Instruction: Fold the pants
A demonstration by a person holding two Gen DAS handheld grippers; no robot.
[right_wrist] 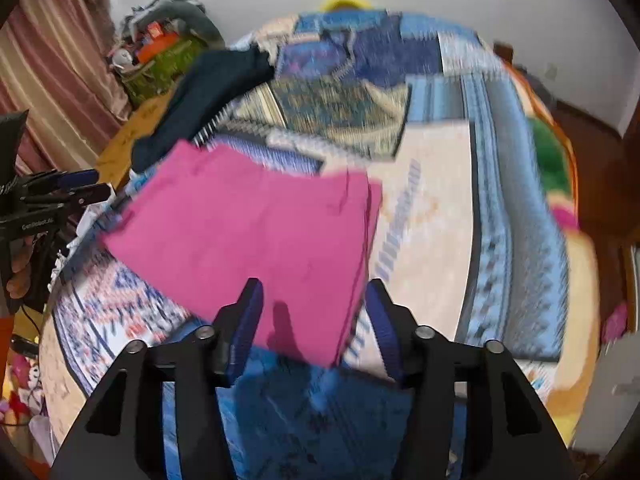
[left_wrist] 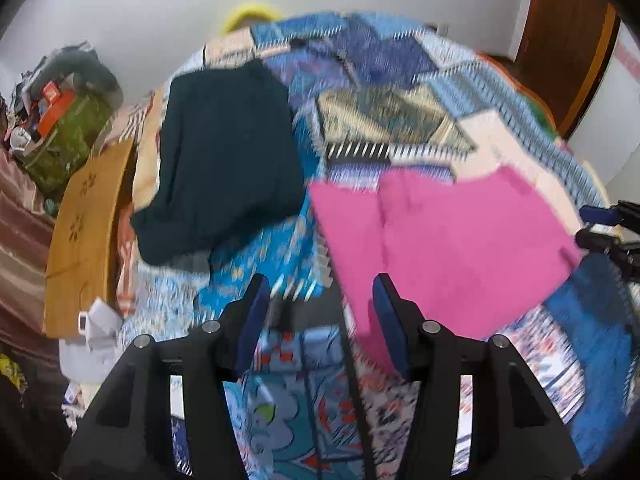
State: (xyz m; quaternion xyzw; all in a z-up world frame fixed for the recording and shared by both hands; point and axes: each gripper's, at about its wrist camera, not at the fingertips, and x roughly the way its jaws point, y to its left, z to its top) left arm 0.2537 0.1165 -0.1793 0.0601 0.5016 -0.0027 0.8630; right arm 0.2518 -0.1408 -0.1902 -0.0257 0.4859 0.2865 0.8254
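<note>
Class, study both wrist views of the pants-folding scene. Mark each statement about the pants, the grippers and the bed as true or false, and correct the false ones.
1. The pink pants lie folded on the patchwork bedspread. True.
2. The right gripper is clamped on the pink pants. False: its jaws stand open, holding nothing.
3. A dark garment lies on the bed apart from the pink pants. True.
4. The left gripper holds the dark garment. False: it is open and empty.
5. The bedspread is plain white. False: it is a mostly blue patchwork print.
</note>
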